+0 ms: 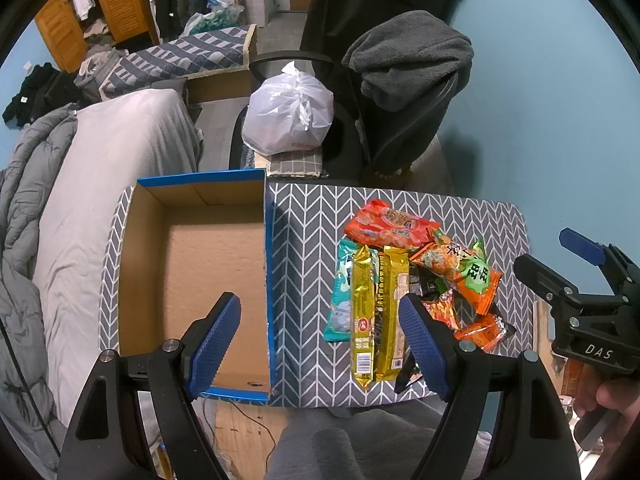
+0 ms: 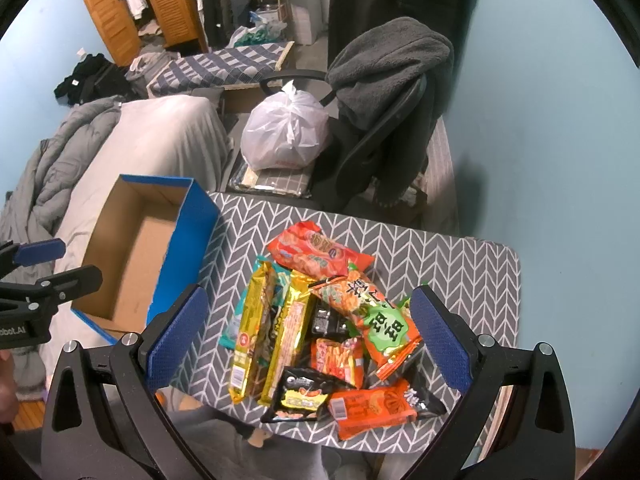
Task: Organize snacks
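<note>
- Right wrist view: right gripper (image 2: pixel 308 340) hovering over snack pile (image 2: pixel 320 320), fingers spread wide, grasping nothing.
- Left wrist view: left gripper (image 1: pixel 320 340) also spread wide and empty, straddling the box's near right wall and the pile's left edge.
- Nearest table edge: black packet (image 2: pixel 302 394) and orange packet (image 2: pixel 372 406), partly overhanging, untouched.
- Mid pile: two long gold packets (image 2: pixel 272 332) side by side over a teal packet (image 1: pixel 340 292); small red packet (image 2: pixel 338 360) beside them; orange-green packet (image 2: pixel 376 316) lying diagonally on top.
- Far end of pile: red-orange packet (image 2: pixel 316 250), overlapping the others.
- All snacks heaped loose on grey chevron table (image 2: pixel 460 280), none sorted.
- Left of pile: blue cardboard box (image 1: pixel 208 252), open top, bare inside, apart from the pile.
- Beyond table: office chair (image 2: pixel 380 140) with white plastic bag (image 2: pixel 286 132) on seat; bed (image 1: pixel 112 152) at left.
- Judged progress: nothing done yet; every packet likely left to move into box.
- Likely first pick: topmost packet.
</note>
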A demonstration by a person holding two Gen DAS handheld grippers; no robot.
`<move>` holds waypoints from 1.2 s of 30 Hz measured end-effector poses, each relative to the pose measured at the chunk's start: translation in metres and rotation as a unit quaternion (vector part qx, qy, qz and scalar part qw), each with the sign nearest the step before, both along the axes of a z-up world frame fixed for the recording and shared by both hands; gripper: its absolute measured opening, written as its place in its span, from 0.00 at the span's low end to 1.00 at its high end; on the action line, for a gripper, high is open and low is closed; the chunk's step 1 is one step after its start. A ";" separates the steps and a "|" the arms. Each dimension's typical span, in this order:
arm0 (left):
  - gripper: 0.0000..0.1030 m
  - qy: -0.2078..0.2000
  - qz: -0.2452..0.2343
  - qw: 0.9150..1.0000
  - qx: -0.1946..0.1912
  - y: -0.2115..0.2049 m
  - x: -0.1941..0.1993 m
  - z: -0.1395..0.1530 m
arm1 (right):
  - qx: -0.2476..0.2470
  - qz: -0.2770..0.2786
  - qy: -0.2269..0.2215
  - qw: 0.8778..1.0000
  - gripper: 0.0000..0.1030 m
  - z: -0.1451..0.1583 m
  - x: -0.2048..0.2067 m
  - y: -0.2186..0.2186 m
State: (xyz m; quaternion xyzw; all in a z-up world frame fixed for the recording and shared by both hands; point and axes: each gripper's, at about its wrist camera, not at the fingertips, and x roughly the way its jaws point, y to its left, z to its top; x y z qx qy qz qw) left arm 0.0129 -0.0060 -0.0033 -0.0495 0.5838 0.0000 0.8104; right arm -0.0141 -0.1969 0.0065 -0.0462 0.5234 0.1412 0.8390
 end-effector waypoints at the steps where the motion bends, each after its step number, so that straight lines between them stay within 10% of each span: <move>1: 0.80 0.000 -0.001 1.000 -0.001 -0.001 0.000 0.000 | -0.001 0.000 0.000 1.000 0.97 -0.001 0.000 0.000; 16: 0.80 0.018 0.003 1.000 -0.005 -0.001 0.006 -0.020 | -0.021 0.017 0.004 1.000 0.97 -0.009 0.001 -0.010; 36: 0.80 0.095 -0.002 0.995 -0.017 -0.027 0.031 -0.124 | -0.025 0.100 0.088 0.991 0.97 -0.084 0.048 -0.046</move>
